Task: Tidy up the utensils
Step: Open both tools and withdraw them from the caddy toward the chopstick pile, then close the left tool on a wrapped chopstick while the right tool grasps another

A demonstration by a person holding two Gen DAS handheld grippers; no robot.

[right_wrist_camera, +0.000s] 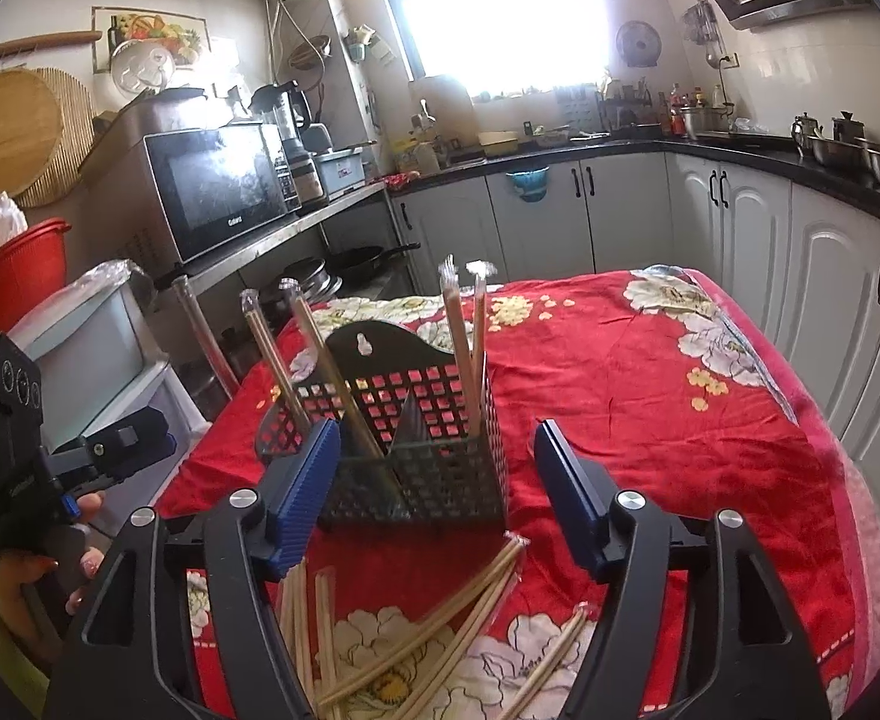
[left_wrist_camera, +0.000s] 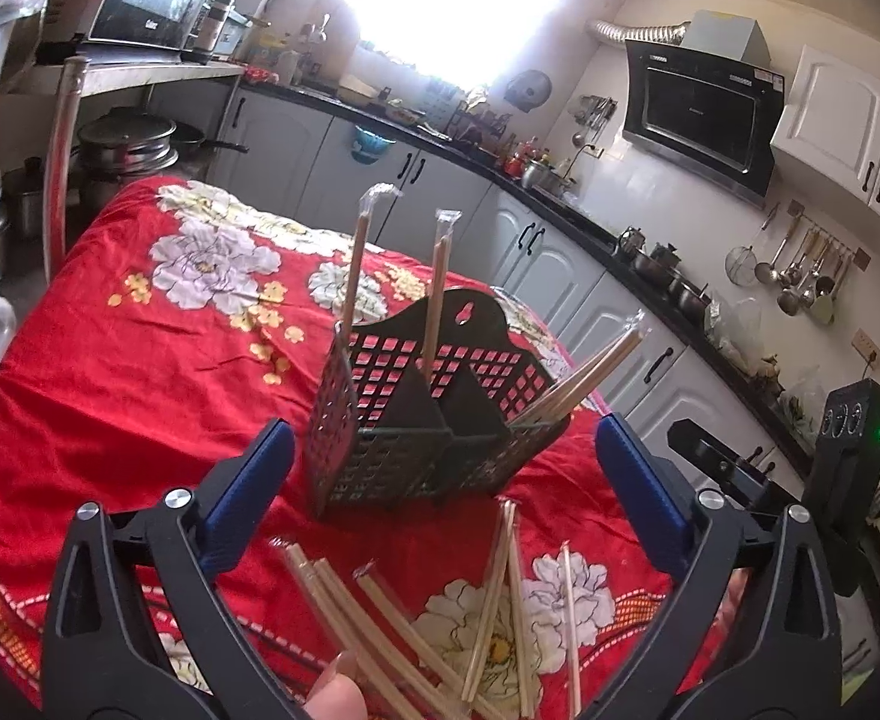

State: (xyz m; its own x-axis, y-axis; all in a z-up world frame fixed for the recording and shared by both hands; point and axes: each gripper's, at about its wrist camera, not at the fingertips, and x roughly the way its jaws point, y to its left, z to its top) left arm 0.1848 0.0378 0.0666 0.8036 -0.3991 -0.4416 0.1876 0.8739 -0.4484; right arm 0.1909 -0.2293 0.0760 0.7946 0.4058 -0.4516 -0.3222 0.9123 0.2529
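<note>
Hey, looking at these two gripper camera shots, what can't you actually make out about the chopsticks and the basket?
- Loose chopsticks on the red cloth: left view, their near ends run off the bottom edge, so no count.
- The same pile: right view, partly behind the open right gripper.
- Black basket: both views, its walls hide the lower ends of the standing chopsticks.
- Open left gripper: holds nothing.

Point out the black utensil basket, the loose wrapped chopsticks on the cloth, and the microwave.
black utensil basket [right_wrist_camera: 434,480]: right wrist view, front lattice wall.
loose wrapped chopsticks [right_wrist_camera: 440,618]: right wrist view, mid-length of one pair lying on the cloth.
microwave [right_wrist_camera: 218,186]: right wrist view, door glass.
</note>
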